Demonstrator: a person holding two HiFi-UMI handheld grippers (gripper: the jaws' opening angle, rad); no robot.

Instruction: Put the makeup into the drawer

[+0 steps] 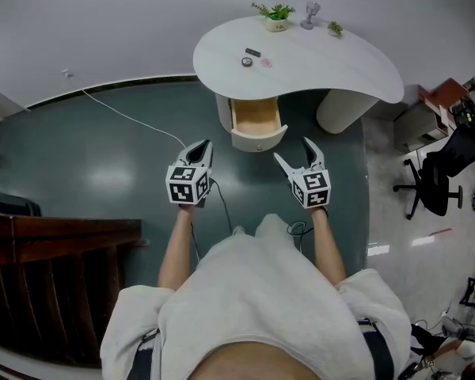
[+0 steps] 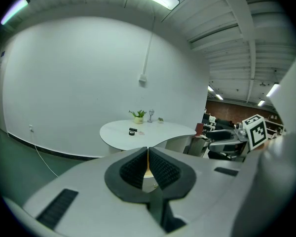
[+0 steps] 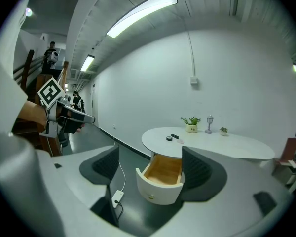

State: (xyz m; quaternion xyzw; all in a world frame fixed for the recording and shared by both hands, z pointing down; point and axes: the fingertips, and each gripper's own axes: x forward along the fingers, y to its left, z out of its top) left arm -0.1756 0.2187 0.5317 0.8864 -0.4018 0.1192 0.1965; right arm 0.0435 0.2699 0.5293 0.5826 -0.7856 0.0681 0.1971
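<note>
Out on the dark floor, well short of the counter (image 1: 356, 62): standing square to the open drawer (image 1: 258, 137), holding both grippers low in front of the body. Holding the left gripper (image 1: 201, 146) with its fingers pressed together, pad against pad, gripping nothing. Holding the right gripper (image 1: 291, 149) with its fingers spread wide, likewise gripping nothing. Looking through that gap at the drawer's bare wooden inside.

Noting the makeup lying on the counter top, three pieces close together, just behind the drawer: a round dark compact (image 1: 247, 62), a black stick (image 1: 252, 52) just behind it, a pale pink piece (image 1: 266, 62) just beside the compact. Not resolving what the pink piece is. Noting also, along the far edge and well apart from the makeup, a potted plant (image 1: 277, 18), a small grey lamp-shaped ornament (image 1: 309, 13) and a smaller plant (image 1: 334, 28).

Judging the step in hand as the approach: drawer already pulled out, no piece picked up, nothing of the transfer done yet.

Judging the next move as calling for:
- stepping in close to the counter and reaching over the drawer front to the top;
- bringing the open right fingers down around one piece, probably the compact, and closing gently;
- opening the left fingers before using that side.

Flagging risks: the white cable (image 1: 134, 121) trailing across the floor on the left, and small flat pieces skating on the smooth top when pinched.
</note>
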